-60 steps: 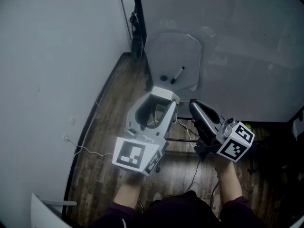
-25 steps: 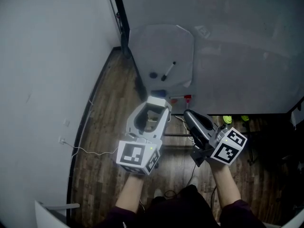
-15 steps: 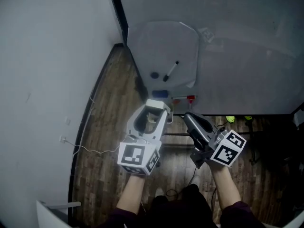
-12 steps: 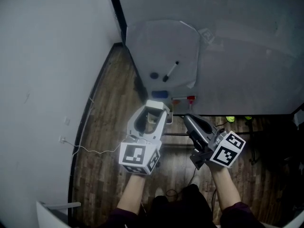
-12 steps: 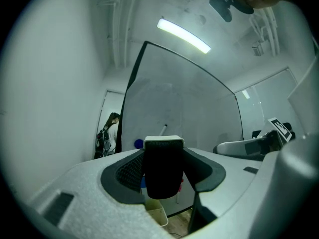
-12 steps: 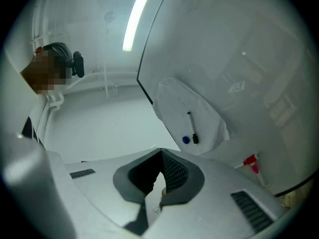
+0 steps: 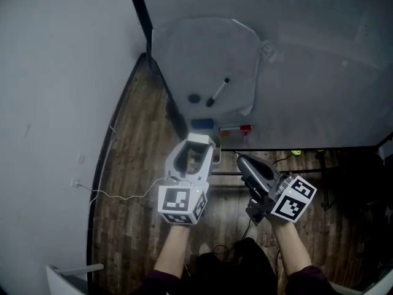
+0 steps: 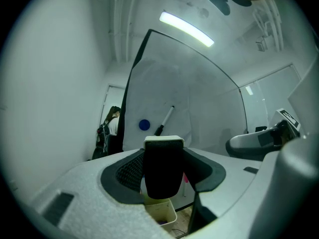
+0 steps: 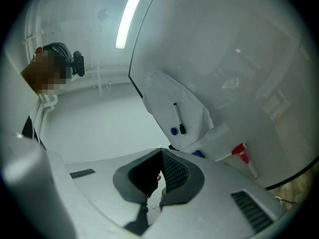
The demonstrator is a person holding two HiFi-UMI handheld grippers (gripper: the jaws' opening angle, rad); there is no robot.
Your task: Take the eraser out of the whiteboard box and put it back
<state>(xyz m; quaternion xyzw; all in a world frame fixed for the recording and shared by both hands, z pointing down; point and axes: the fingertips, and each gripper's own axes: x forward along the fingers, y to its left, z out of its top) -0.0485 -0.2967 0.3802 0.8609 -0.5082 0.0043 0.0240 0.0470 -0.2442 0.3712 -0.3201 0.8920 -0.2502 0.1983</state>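
The eraser (image 8: 162, 169), a black felt block with a pale top, sits upright between the pads of my left gripper (image 7: 198, 141), which is shut on it. Just below it is a cream open box (image 8: 159, 214) with something dark purple inside. In the head view the white left gripper covers most of the box, and only a beige patch shows through its frame. My dark right gripper (image 7: 243, 158) hangs beside it to the right. Its jaws (image 9: 159, 153) meet at the tips with nothing between them.
The whiteboard (image 7: 307, 54) carries a pale sheet (image 7: 202, 48) with a black marker (image 7: 217, 93) and a blue magnet (image 7: 194, 98). On its ledge lie a blue object (image 7: 201, 123) and a red-capped marker (image 7: 238, 129). A white cable (image 7: 123, 195) crosses the wood floor. A person (image 8: 112, 126) stands beyond the board's edge.
Both grippers have drawn back a little from the board and sit lower in the head view. The left stays shut on the eraser, the right stays shut.
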